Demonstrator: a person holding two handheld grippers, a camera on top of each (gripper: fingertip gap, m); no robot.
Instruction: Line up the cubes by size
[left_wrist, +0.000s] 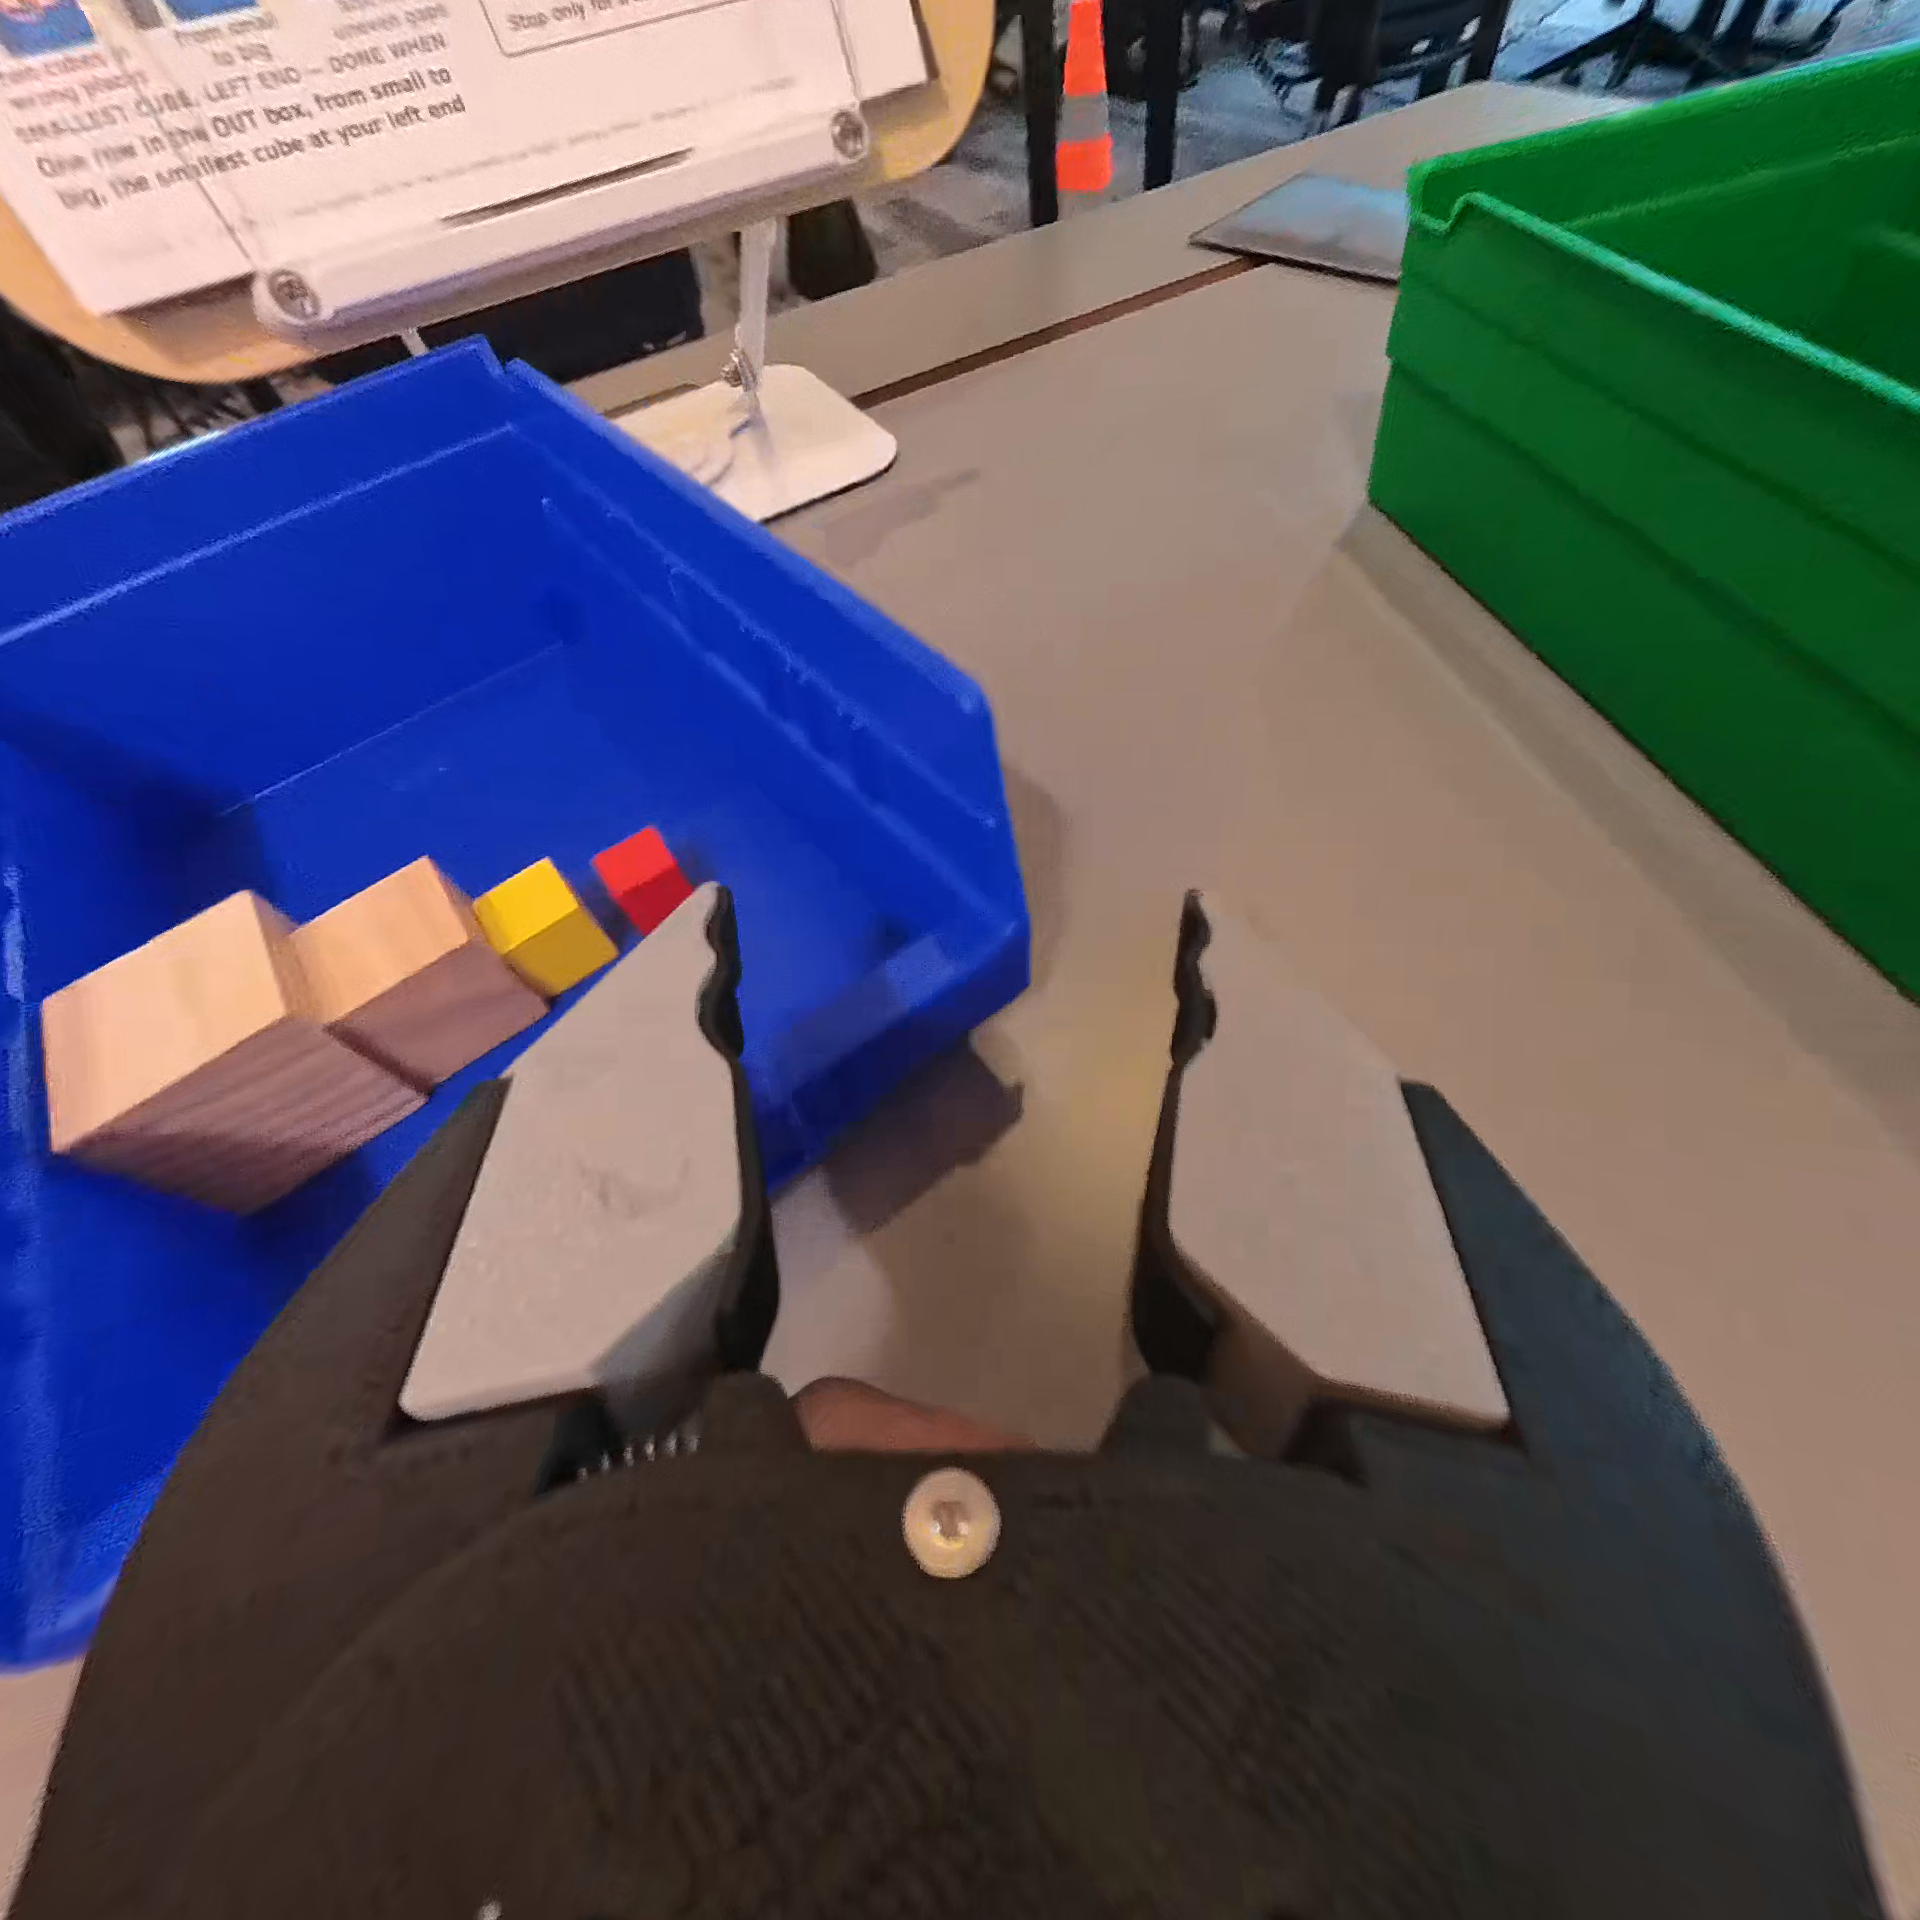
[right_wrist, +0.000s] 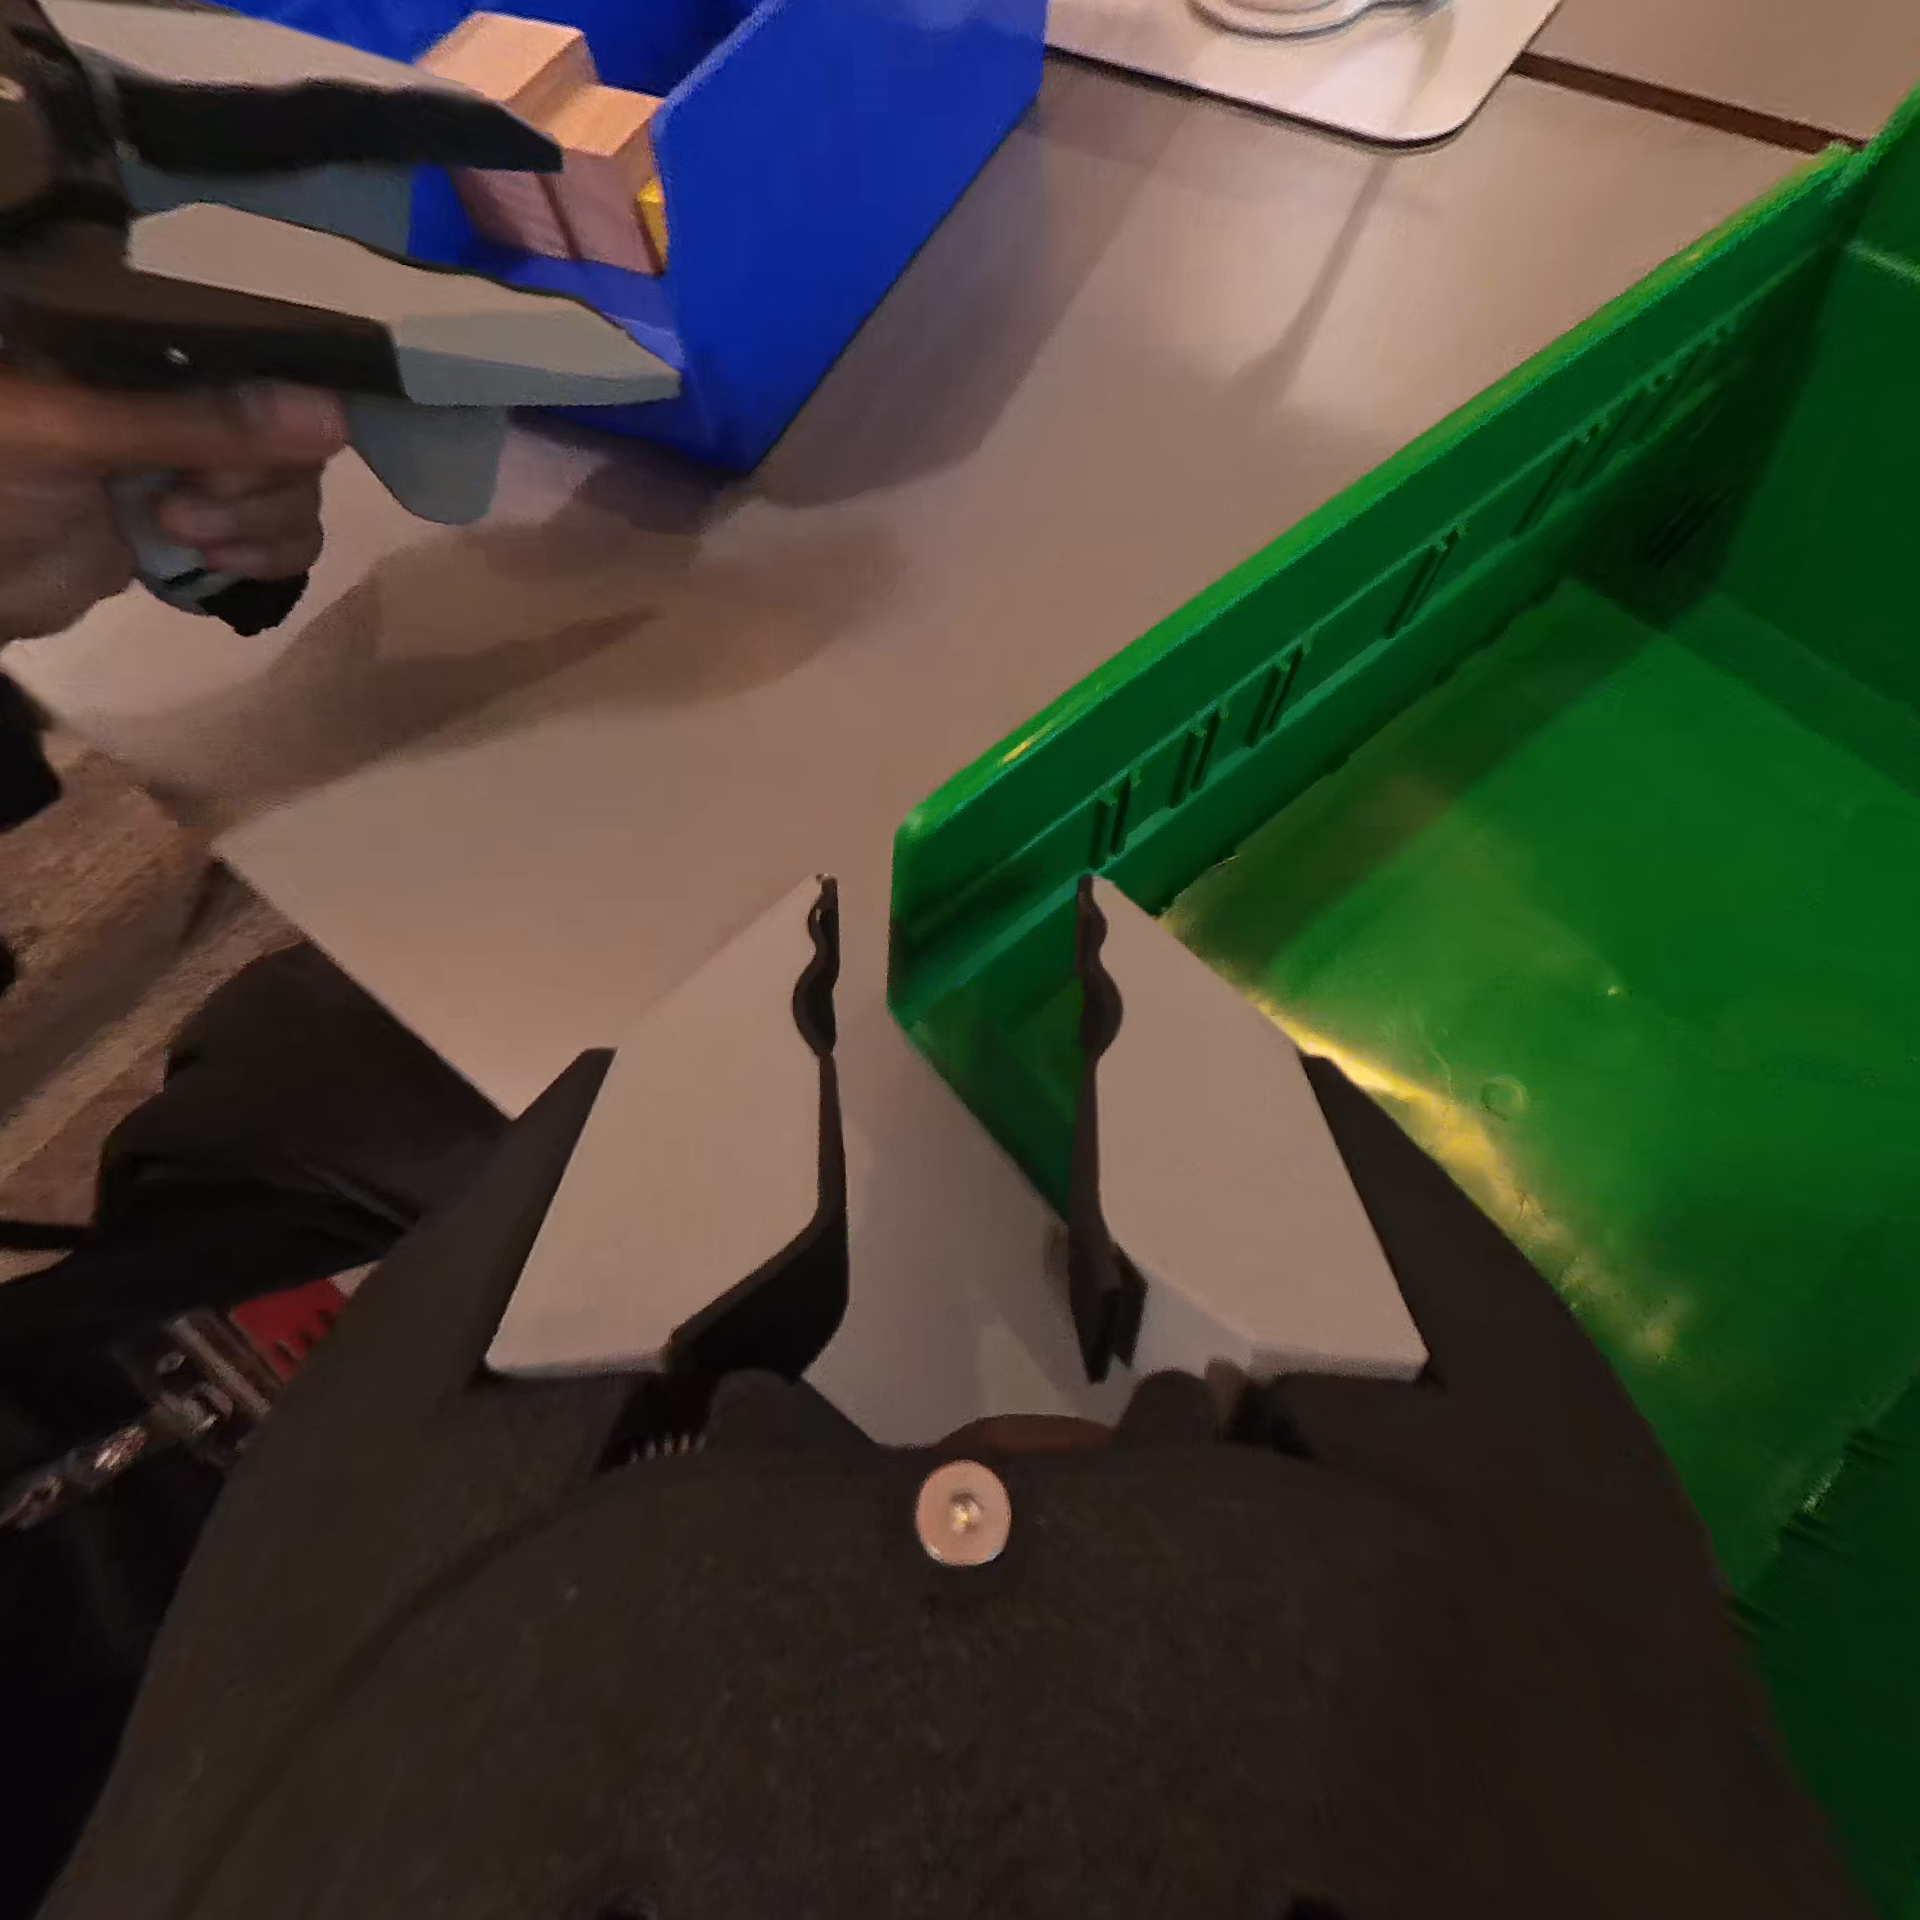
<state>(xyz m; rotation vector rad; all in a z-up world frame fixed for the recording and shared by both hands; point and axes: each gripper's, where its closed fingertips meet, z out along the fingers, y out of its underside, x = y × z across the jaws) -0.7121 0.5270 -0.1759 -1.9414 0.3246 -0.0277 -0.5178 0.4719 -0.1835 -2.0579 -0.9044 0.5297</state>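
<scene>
Grey tabletop runs under both of your tools, with chair legs and an orange cone in the room beyond.

Start with your left gripper: its jaws are spread and hold nothing, hanging above the table just off the blue bin's near corner. From there, at about ten o'clock, four cubes sit in a row on the bin floor: red cube farthest, then yellow cube, then smaller wooden cube, then larger wooden cube nearest you. The two wooden ones touch; the yellow sits just beside its neighbour, and the red stands slightly apart. That order steps steadily up in size, so the row looks sorted, which would explain why the tool is empty and outside the bin.

Your right gripper is also parted, less widely, and empty, its tips straddling the near corner of the green bin. The part of that bin's floor you can see, at two o'clock, holds no cubes, so nothing appears left to fetch.

At eleven o'clock behind the blue bin stands a sign holder with printed sheets.
</scene>
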